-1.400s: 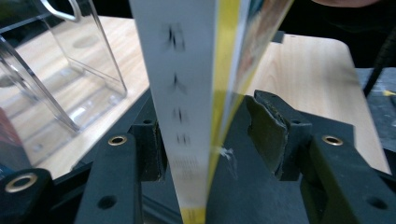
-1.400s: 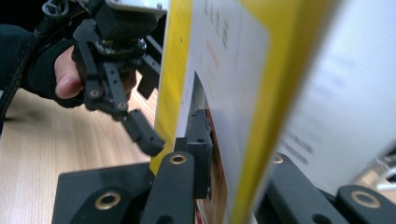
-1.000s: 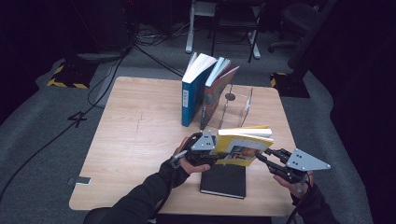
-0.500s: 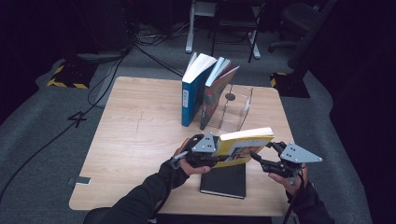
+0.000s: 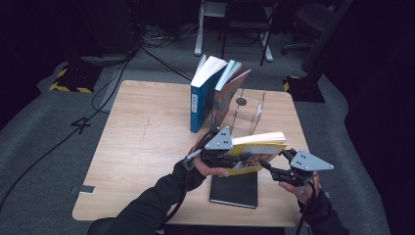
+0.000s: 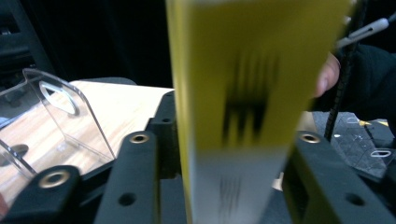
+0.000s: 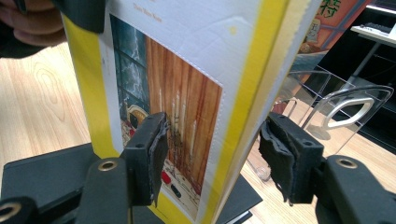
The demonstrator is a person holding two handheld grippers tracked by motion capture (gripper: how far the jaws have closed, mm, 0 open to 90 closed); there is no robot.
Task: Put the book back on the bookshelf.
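Now I have the yellow book lifted clear of the black book on the table, higher than a second ago and tipping upright. My left gripper is clamped on its spine end. My right gripper straddles the other end, jaws apart with a gap on the page side. Next, I judge, it goes into the clear stand, beside the blue book and red book, which lean close to the slot.
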